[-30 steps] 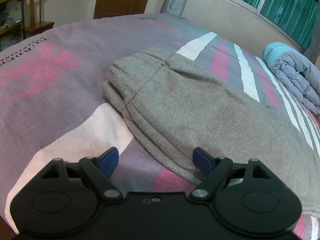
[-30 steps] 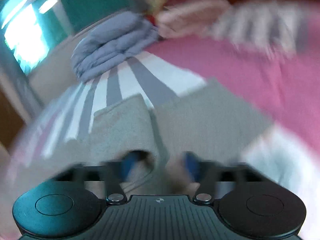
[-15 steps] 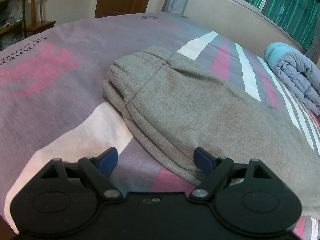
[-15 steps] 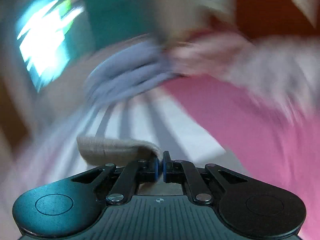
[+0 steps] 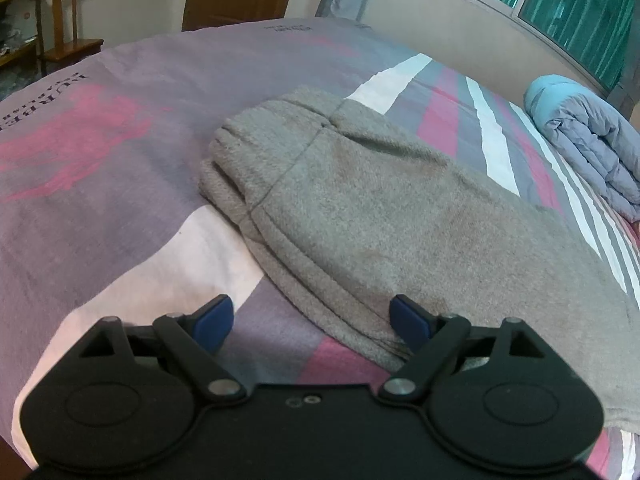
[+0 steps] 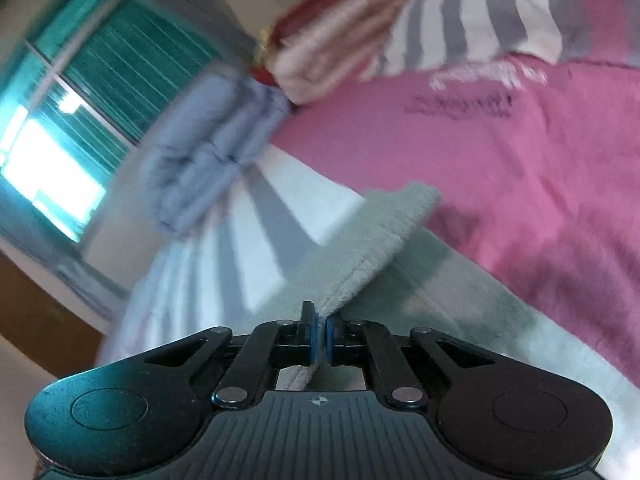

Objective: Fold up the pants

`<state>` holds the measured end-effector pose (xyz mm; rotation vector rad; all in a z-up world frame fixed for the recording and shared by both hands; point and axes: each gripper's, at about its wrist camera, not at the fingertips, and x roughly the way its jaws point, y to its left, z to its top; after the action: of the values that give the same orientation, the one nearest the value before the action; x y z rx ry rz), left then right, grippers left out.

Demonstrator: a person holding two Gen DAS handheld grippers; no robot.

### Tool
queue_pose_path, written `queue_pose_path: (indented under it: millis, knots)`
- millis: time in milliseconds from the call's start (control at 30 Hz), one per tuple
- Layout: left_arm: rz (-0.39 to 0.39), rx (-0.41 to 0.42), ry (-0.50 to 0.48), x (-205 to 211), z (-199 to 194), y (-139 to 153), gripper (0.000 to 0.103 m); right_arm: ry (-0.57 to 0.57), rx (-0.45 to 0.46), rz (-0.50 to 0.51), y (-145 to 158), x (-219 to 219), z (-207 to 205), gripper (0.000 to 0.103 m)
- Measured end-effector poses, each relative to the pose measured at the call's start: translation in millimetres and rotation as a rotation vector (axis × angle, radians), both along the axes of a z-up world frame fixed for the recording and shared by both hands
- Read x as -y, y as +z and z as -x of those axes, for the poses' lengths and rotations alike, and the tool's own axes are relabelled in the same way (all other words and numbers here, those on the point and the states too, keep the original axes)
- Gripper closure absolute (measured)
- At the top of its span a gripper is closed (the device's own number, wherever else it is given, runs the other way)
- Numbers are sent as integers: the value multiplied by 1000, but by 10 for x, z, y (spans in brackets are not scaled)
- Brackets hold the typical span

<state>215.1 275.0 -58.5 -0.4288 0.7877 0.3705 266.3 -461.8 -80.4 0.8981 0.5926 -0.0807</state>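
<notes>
R gripper [image 6: 319, 338] clamped on hem of grey knit fleece pants [image 5: 380, 216], edge lifted. Pants on striped bedsheet [image 5: 120, 160], long axis 10→4 o'clock. L gripper [image 5: 310, 322] wide open, empty, near side seam at 1 o'clock; nearer waistband.

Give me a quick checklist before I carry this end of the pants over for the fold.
1. Right tongs shut on the grey pants: ok, the blue pads pinch the hem edge.
2. Held edge lifted off the bedsheet: ok, it rises from the pads, clear of the sheet.
3. Left tongs free: ok, open over the near edge of the pants, gripping nothing.
4. Pants lie flat at the waistband: ok, only slight bunching there.
5. Landing area clear: ok, the folded blue quilt lies apart from the pants.
6. Both layers caught in the grip: cannot tell, the right wrist view is blurred.
</notes>
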Motion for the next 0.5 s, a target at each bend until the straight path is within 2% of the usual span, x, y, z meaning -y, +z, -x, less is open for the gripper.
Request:
queue_pose_path:
  millis: [67,100,167,200,300,500]
  knots:
    - [-1,3,0,6,3,-11,23,-24,10,-35,68,14,148,99]
    - [-1,4,0,9,2,-15,23,-31,-14,-47,7,-1,208,99]
    - [-2,0,-1,16,-9,-17,23,-29,-116,-47,-230,-20,234,99]
    - [0,-2,-3,14,-12,-13,23,-35,-147,-83,-422,-1,239,99]
    - [6,-6,-15,-3,-8,-7,23,-86,-107,-176,-540,68,310,99]
    - [1,3,-12,24,23,-18,23,-138,-100,-176,-481,99,415,97]
